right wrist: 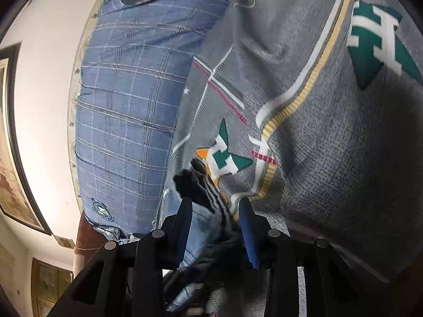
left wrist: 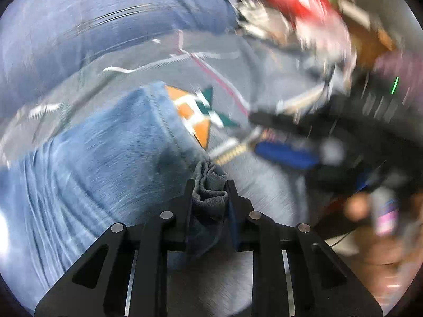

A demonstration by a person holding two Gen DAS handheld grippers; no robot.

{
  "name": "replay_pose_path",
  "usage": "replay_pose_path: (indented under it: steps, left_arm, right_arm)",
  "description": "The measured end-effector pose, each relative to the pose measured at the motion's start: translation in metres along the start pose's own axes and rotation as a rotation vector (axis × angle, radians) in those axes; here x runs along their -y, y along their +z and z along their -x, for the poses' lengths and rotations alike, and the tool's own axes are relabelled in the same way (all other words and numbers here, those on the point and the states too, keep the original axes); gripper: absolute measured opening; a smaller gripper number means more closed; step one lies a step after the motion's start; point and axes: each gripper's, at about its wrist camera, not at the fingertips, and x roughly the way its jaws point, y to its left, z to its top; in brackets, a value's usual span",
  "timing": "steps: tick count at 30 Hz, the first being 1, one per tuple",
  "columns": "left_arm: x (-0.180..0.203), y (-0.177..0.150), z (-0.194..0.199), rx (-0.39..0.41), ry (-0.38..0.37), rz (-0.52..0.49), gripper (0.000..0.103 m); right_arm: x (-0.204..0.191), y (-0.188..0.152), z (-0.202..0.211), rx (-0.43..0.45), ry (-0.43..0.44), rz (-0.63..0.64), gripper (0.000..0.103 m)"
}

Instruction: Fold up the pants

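Observation:
The pants are blue denim jeans [left wrist: 100, 158], spread over a grey patterned bedsheet [left wrist: 264, 185]. My left gripper [left wrist: 210, 187] is shut on a bunched fold of the jeans' edge, which fills the gap between its fingers. In the right wrist view, my right gripper [right wrist: 215, 206] has its blue-padded fingers [right wrist: 247, 227] partly apart around a dark, striped bunch of the jeans [right wrist: 203, 198]; the pale denim hangs below it. The cloth sits between the pads; whether they press on it I cannot tell.
A blue checked pillow [right wrist: 127, 111] lies at the head of the bed, also in the left wrist view [left wrist: 111, 21]. The grey sheet [right wrist: 330, 145] carries green and orange emblems. Blurred clutter, red and white [left wrist: 304, 8], lies to the right. A framed picture [right wrist: 10, 158] hangs on the wall.

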Motion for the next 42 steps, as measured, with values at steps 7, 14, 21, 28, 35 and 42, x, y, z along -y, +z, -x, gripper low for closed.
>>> replay_pose_path:
  steps: [7,14,21,28,35,42]
  left_arm:
    - [-0.033,-0.008,0.062,0.114,-0.108,0.186,0.020]
    - [-0.042,-0.037,0.056,0.115,-0.183,0.260,0.020]
    - [-0.033,-0.029,0.037,0.066,-0.136,0.187,0.020]
    - [-0.014,-0.038,0.038,0.035,-0.149,0.090,0.038]
    - [0.007,-0.041,0.026,0.020,-0.012,-0.045,0.038]
    - [0.019,-0.020,-0.004,0.023,0.124,-0.114,0.038]
  right_arm:
    - [-0.022,-0.010,-0.029,-0.148,0.152,0.077,0.035]
    - [-0.044,-0.023,-0.050,-0.186,0.081,0.180,0.044]
    - [-0.024,-0.017,-0.055,-0.158,0.022,0.098,0.044]
    - [-0.014,-0.016,-0.052,-0.191,0.140,0.046,0.044]
    - [-0.002,-0.015,-0.052,-0.228,0.227,-0.035,0.044]
    - [-0.005,-0.017,-0.053,-0.255,0.270,-0.035,0.044]
